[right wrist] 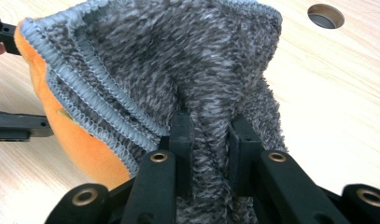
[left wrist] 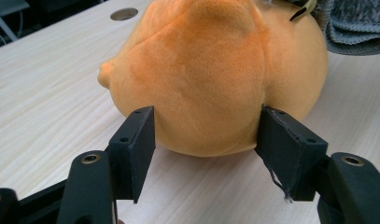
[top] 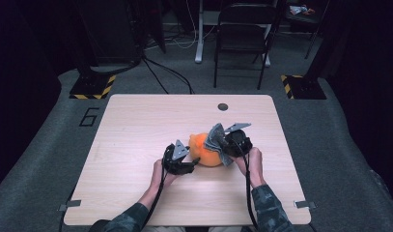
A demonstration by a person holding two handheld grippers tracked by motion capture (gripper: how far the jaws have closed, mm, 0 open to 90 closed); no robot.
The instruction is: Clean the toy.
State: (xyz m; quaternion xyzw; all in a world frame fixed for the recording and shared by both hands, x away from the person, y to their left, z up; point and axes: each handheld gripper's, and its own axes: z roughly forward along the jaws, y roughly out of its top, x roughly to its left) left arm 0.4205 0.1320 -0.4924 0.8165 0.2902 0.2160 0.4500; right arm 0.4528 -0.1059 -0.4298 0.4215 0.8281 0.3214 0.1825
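An orange plush toy (top: pixel 207 151) lies on the wooden table (top: pixel 136 125), just right of centre. In the left gripper view the plush (left wrist: pixel 211 79) sits between the black jaws of my left gripper (left wrist: pixel 207 126). The pads stand at its two sides without denting it, so this gripper is open. My right gripper (right wrist: pixel 210 128) is shut on a fuzzy grey cloth (right wrist: pixel 178 56) with a stitched hem. The cloth drapes over the right side of the plush (right wrist: pixel 80 144). From above, the left gripper (top: pixel 194 162) and right gripper (top: pixel 223 145) flank the toy, and the cloth (top: pixel 216 137) stands up between them.
A round cable hole (top: pixel 222 107) is in the table's far side. Behind the table stand a black folding chair (top: pixel 242 34) and two posts on yellow-and-black striped bases (top: pixel 92 87). Bare tabletop lies to the left and right of the hands.
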